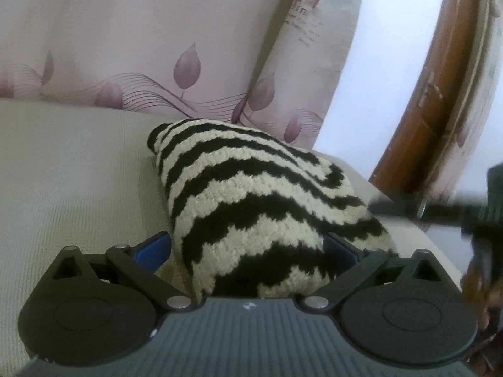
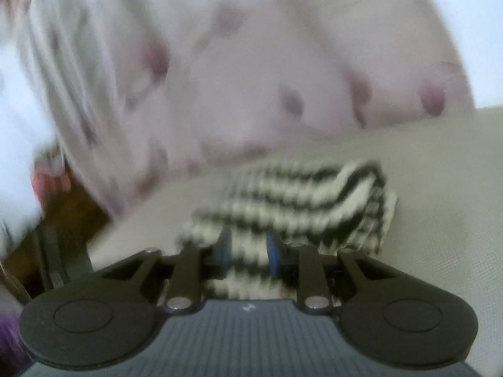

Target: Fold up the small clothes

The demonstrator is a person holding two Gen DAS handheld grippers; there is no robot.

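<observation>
The left gripper [image 1: 248,245] is a matte black plastic tool with a grey ribbed housing at its base, marked in the middle by a small white emblem. Two large round black discs flank the housing, each with a shallow circular recess. Flat black link bars run from silver pivot pins near the housing out to the blue-padded fingers [image 1: 154,246]; smaller silver screws cap the outer joints, and triangular cut-outs pierce the side arms. The right gripper [image 2: 250,251] has the same build: grey ribbed housing, black discs, silver pins, blue finger pads.

Soft daylight, right view motion-blurred, fisheye edges
</observation>
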